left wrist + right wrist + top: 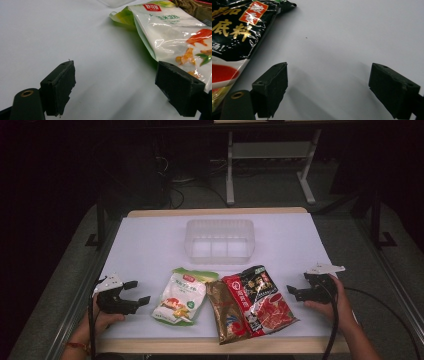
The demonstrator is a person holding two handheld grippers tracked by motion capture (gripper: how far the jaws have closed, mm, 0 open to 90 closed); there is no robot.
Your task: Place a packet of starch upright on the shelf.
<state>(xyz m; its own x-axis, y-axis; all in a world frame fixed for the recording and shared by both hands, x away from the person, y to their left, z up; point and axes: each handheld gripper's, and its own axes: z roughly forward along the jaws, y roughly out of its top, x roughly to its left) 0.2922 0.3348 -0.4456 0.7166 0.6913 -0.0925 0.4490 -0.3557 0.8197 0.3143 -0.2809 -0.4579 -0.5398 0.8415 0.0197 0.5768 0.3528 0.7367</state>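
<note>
A: We've got three packets in a row near the desk's front edge: white-green packet (180,298), brown packet (226,311) partly under the red-black packet (261,299).

B: And our claws?

A: Left claw (138,292) sits just left of the white-green packet, jaws spread wide, nothing btwn them, not touching it. Right claw (297,293) just right of the red-black packet, also released, empty.

B: Anything further out?

A: Clear plastic tub (220,239) behind the packets, mid-desk (150,240), well apart from both claws. White sheet covers the desk.
</note>
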